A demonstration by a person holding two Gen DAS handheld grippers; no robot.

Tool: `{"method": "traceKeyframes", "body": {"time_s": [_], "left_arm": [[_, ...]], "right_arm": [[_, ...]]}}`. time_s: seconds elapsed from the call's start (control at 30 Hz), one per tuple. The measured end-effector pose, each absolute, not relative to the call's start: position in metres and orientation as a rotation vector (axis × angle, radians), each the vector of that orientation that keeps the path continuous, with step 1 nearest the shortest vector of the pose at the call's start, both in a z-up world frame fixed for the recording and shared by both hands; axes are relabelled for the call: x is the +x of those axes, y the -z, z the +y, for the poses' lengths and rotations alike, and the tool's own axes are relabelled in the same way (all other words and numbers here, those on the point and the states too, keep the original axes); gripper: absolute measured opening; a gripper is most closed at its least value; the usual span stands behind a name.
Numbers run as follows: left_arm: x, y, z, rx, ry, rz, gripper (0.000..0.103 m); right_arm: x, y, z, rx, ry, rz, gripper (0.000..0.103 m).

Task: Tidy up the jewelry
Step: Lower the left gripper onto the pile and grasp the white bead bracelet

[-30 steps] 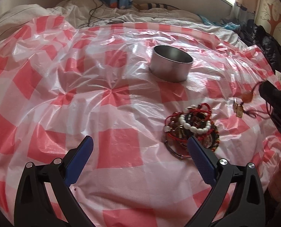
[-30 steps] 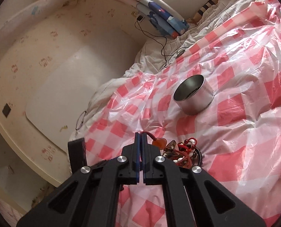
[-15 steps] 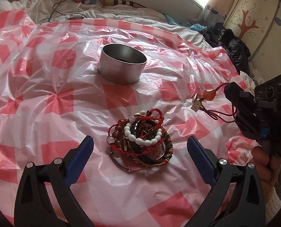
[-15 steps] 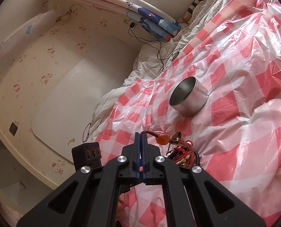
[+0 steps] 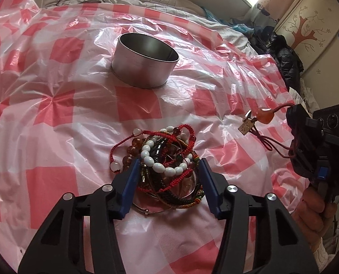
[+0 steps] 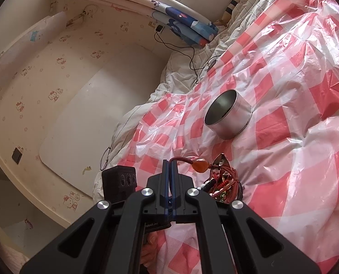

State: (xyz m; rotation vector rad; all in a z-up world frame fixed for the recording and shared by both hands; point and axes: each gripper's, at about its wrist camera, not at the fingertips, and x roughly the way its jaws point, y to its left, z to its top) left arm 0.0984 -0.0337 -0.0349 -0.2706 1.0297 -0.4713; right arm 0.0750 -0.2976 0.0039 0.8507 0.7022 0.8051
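Left tool (image 5: 169, 166) half-closed around bracelet heap (image 5: 162, 162), perhaps touching.

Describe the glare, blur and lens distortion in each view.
Left wrist view: sharp throughout; white glare streaks on the checked plastic sheet, a blown-out window at top right, dark fisheye corners, and the bracelet pile evenly lit. Right wrist view: also sharp, horizon tilted, wall lines bowed by the fisheye, sheen on the sheet around the metal tin.
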Motion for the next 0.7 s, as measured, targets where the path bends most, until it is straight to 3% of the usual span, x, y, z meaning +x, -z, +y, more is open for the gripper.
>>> {"method": "traceKeyframes", "body": {"time_s": [0.07,0.13,0.27,0.53,0.67,0.7], "left_arm": [[0.101,0.037,-0.029,-0.303,0.471,1.034,0.041],[0.102,0.038,-0.027,-0.320,0.470,1.033,0.027],[0.104,0.040,-0.023,-0.371,0.487,1.034,0.020],[0.107,0.043,-0.013,-0.473,0.505,1.041,0.018],[0.103,0.031,-0.013,-0.446,0.520,0.956,0.017],[0.101,0.025,-0.013,-0.434,0.521,0.924,0.005]], "right_arm": [[0.075,-0.003,-0.297,0.847,-0.804,0.707,0.003],[0.075,-0.002,-0.296,0.848,-0.804,0.711,0.003],[0.076,-0.001,-0.295,0.852,-0.796,0.720,0.004],[0.076,0.000,-0.296,0.856,-0.789,0.725,0.005],[0.076,0.001,-0.297,0.859,-0.788,0.723,0.005],[0.076,0.001,-0.298,0.860,-0.789,0.722,0.005]]}}
